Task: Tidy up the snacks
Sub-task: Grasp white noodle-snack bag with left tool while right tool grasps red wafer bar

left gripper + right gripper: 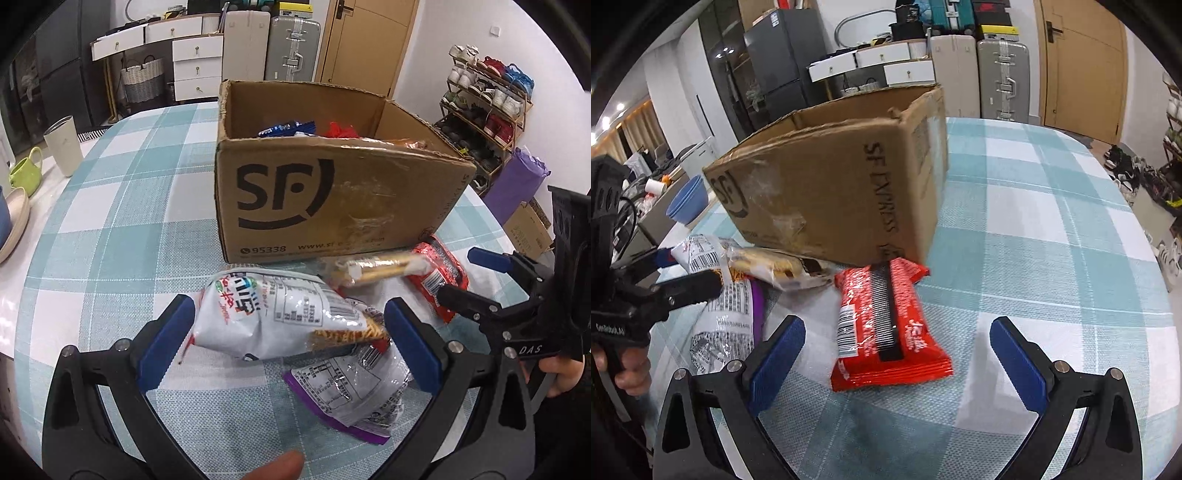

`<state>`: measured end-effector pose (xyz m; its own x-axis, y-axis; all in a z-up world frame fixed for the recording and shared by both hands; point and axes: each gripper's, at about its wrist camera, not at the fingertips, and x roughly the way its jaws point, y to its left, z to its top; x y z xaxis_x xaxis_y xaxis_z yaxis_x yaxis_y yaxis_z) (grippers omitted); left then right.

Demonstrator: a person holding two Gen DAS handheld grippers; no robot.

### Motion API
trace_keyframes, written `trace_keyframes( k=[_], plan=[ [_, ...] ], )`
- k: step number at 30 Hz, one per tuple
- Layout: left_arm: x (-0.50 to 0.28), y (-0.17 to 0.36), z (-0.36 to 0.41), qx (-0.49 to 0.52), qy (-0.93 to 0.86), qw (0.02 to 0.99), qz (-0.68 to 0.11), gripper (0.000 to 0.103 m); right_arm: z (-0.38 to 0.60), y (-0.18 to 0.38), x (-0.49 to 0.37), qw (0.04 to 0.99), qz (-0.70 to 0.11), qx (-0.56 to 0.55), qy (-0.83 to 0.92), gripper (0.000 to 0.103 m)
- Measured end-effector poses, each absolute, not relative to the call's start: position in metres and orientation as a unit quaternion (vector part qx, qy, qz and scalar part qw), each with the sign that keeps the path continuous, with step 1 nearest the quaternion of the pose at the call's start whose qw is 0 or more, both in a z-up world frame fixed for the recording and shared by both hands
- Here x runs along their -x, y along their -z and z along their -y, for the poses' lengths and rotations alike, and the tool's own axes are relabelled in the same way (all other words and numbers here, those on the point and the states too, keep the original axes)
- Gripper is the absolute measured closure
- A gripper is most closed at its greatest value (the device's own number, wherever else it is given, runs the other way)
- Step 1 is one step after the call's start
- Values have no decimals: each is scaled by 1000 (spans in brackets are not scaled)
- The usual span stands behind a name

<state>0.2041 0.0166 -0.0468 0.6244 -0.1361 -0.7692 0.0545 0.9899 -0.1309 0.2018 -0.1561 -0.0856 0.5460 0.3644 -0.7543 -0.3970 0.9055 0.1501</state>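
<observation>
An open cardboard SF box (332, 199) stands on the checked tablecloth with snack packets inside. In front of it lie a white noodle-snack bag (273, 314), a purple-edged bag (354, 398), a clear pack of biscuits (380, 269) and a red packet (439, 277). My left gripper (291, 347) is open, its blue pads on either side of the white bag. My right gripper (897, 354) is open, straddling the red packet (886, 328) just short of the box (831, 184). It also shows at the right of the left wrist view (469, 280).
A beige cup (64, 146), a green mug (26, 171) and stacked plates (14, 218) stand at the table's left edge. Blue bowls (687, 201) sit beyond the box. A shoe rack (487, 107), suitcases and drawers stand behind the table.
</observation>
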Motion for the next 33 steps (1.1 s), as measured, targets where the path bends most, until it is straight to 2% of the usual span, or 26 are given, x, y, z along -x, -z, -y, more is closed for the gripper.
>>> trace_keyframes(
  k=[9,15,26,29,32,33],
  plan=[
    [-206,48,-22,43,51,897,-436,4,141,87,-204,876,-425,43,-224,6],
    [-201,49,-28,40,64,896,-438,8,142,87,-204,875,-427,42,-222,17],
    [-193,49,-55,63,82,888,-448,9,149,88,-205,875,-429,41,-219,17],
    [-192,51,-60,60,69,888,-451,9,147,89,-205,874,-431,42,-220,22],
    [-193,58,-60,45,60,881,-467,15,146,89,-205,872,-432,44,-224,23],
    [-193,61,-58,38,60,878,-473,18,145,89,-205,872,-432,45,-225,27]
  ],
)
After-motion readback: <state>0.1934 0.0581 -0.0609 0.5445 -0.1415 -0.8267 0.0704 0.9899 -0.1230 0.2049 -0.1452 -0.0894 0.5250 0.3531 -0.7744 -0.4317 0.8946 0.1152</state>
